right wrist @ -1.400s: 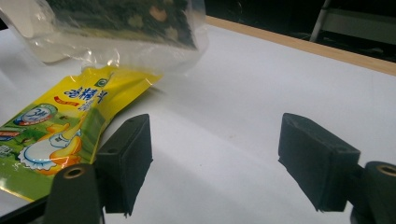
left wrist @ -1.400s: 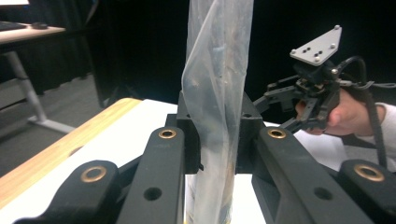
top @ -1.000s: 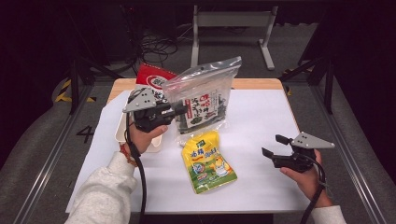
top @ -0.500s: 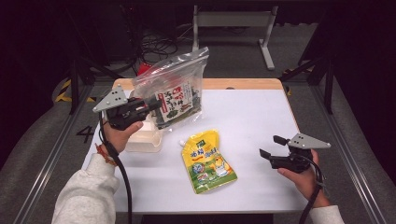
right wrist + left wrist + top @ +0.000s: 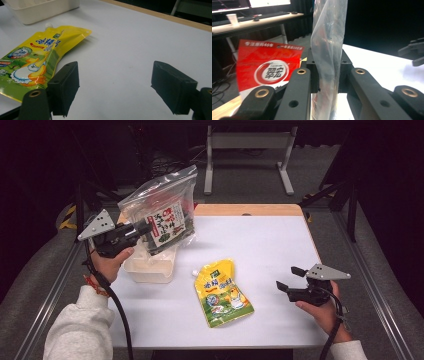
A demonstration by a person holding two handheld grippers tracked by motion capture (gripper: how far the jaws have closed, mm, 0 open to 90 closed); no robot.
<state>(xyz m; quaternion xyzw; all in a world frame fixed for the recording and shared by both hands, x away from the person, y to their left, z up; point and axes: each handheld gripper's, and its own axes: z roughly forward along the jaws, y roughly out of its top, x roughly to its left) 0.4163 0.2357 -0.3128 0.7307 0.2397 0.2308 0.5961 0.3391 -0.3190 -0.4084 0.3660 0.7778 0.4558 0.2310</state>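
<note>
Your left gripper (image 5: 145,227) is clamped on the clear zip bag (image 5: 162,202) of seaweed snacks, gripping its lower left edge — the bag is in the air above the white tub (image 5: 150,265) at the counter's (image 5: 280,240) left side, tilted up and to the right. In the left gripper view the film (image 5: 328,50) runs straight up between the pads, pinched flat.

Handling call: the bag looks light and floppy, thin slick plastic with loose contents, so it'll likely swing and sag from a one-edge hold. The film can slip or stretch if you jerk it. Better purchase would be near the stiffer zip seal at the top, or a deeper bite past the edge. Keep moves slow and set it down bottom first.

Your right gripper (image 5: 290,280) is empty, jaws wide, hovering low over the counter at the right, near the yellow spout pouch (image 5: 220,292). That pouch lies flat mid-counter, apart from the tub — it looks soft, heavier and liquid-filled, so take it near the spout or top seam.

A red packet (image 5: 267,67) sits behind the bag in the left gripper view.
</note>
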